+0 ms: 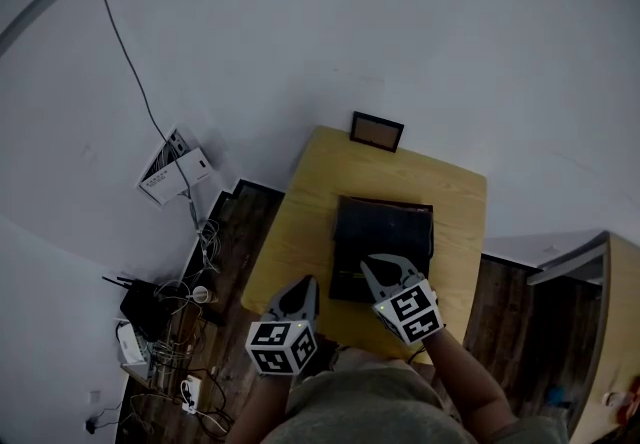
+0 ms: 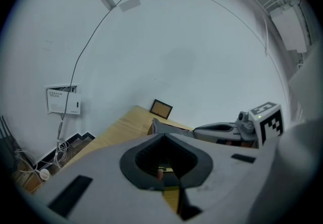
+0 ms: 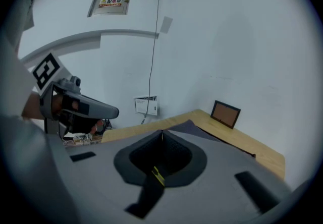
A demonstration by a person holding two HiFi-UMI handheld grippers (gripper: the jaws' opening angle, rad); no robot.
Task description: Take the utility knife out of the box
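A flat dark box (image 1: 383,242) lies shut in the middle of the light wooden table (image 1: 310,202). No utility knife shows in any view. My left gripper (image 1: 308,282) hovers over the table's near left edge, beside the box, jaws shut with nothing between them (image 2: 162,135). My right gripper (image 1: 368,262) reaches over the box's near edge, also shut and empty (image 3: 162,131). The box's dark corner (image 3: 194,128) shows just past its tips. Each gripper sees the other from the side: the right gripper (image 2: 202,129), the left gripper (image 3: 113,112).
A small brown framed panel (image 1: 377,131) stands at the table's far edge against the white wall. Tangled cables and devices (image 1: 170,332) litter the dark floor on the left, below a white wall box (image 1: 175,167). A wooden cabinet (image 1: 610,332) stands at the right.
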